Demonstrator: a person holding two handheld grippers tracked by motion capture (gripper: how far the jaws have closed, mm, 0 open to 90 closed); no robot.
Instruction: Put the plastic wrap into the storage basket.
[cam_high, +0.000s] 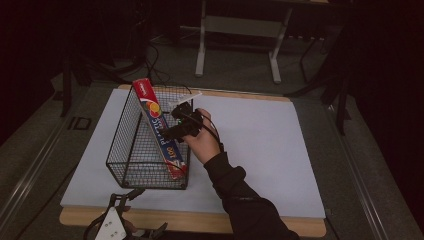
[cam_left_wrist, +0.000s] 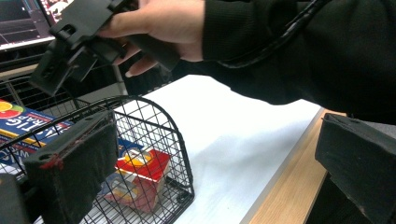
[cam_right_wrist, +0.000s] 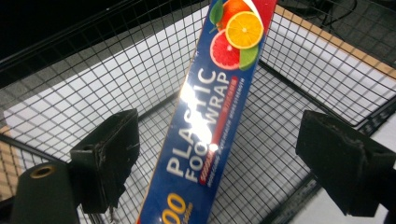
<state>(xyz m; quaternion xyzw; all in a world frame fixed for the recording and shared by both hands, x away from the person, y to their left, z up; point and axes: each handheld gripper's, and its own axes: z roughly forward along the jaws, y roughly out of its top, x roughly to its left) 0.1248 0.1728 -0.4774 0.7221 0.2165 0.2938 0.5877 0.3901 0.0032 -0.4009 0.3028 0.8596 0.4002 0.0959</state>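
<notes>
1. Dim room; a white-topped table (cam_high: 260, 150) carries a black wire basket (cam_high: 131, 165).
2. Inside it, a plastic wrap box (cam_right_wrist: 205, 126) leans, foot on the basket floor, top above the rim.
3. Right gripper (cam_right_wrist: 233, 158) hovers above, jaws wide, the box between them, its long axis running away from them.
4. Left gripper (cam_left_wrist: 205, 177), jaws wide and empty, waits at the table's near edge, farther from the box.
</notes>
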